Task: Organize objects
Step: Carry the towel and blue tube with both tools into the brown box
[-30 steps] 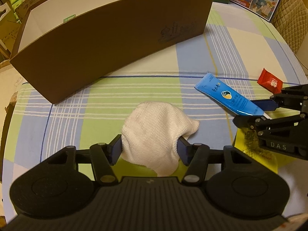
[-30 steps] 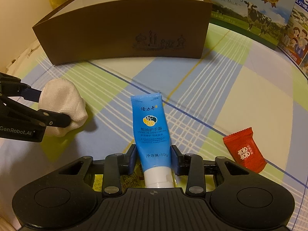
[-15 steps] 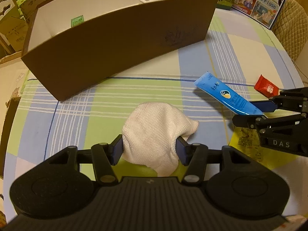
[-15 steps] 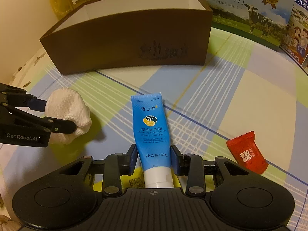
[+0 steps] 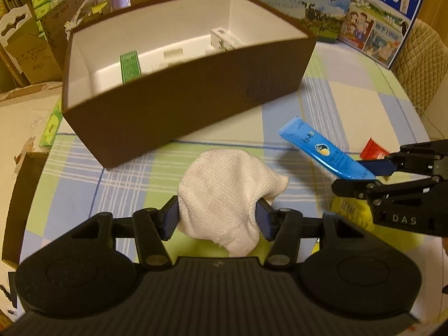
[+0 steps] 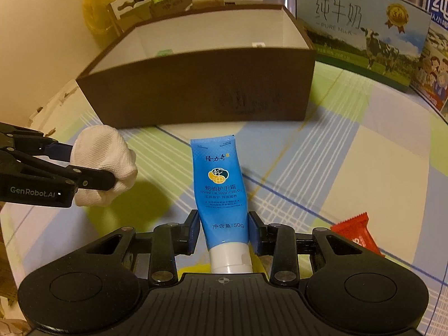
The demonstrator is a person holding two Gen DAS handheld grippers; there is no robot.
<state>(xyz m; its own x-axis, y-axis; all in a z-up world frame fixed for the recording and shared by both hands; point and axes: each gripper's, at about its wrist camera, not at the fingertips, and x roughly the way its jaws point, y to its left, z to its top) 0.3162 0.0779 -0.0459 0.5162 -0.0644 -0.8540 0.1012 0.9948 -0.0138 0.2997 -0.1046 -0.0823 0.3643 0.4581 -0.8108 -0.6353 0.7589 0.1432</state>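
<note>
My left gripper (image 5: pixel 217 218) is shut on a crumpled white cloth (image 5: pixel 224 193) and holds it above the checked tablecloth; it also shows in the right wrist view (image 6: pixel 103 165). My right gripper (image 6: pixel 224 232) is shut on a blue hand cream tube (image 6: pixel 221 187), lifted off the table, also seen in the left wrist view (image 5: pixel 322 151). A brown cardboard box (image 5: pixel 182 103) with a white inside stands open ahead of both grippers (image 6: pixel 201 89). It holds a green-striped packet (image 5: pixel 129 67) and a small white carton (image 5: pixel 224 39).
A red snack packet (image 6: pixel 357 235) lies on the table at the right, also in the left wrist view (image 5: pixel 373 149). A yellow packet (image 5: pixel 352 212) lies under the right gripper. Milk cartons (image 6: pixel 361 28) stand behind the box. Stacked boxes stand off the table at left (image 5: pixel 25 56).
Both grippers have risen with their objects, so the box's inside now shows. The tube and the cloth are higher above the table.
</note>
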